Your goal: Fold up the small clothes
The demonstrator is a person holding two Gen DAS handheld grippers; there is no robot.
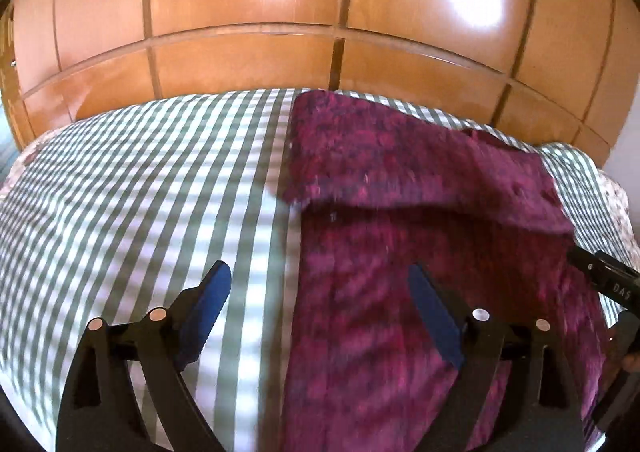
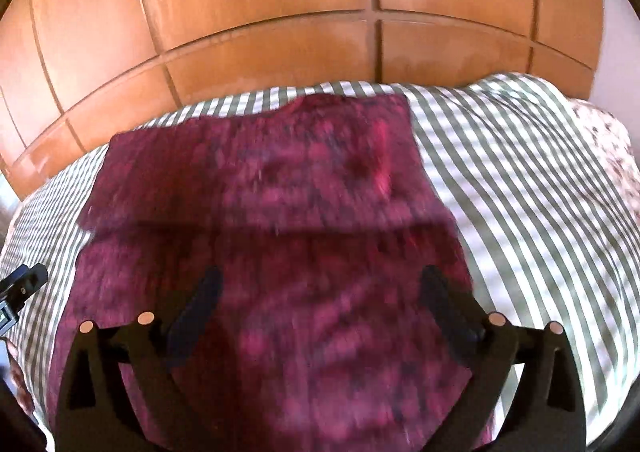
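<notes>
A dark magenta knitted garment (image 1: 400,172) (image 2: 280,172) lies flat on a bed, its far part laid back over the near part in a fold. My left gripper (image 1: 318,272) is open above the garment's left edge, one finger over the bedcover and the other over the fabric. My right gripper (image 2: 322,274) is open over the garment's near half, with nothing pinched between its pads. Both views are blurred.
The bed has a green-and-white striped cover (image 1: 140,192) (image 2: 520,192). Glossy wooden wardrobe doors (image 1: 240,12) (image 2: 260,12) stand right behind it. A floral fabric (image 2: 604,140) shows at the bed's right end. Part of the other tool's black body (image 1: 604,280) (image 2: 24,288) pokes in at each view's side.
</notes>
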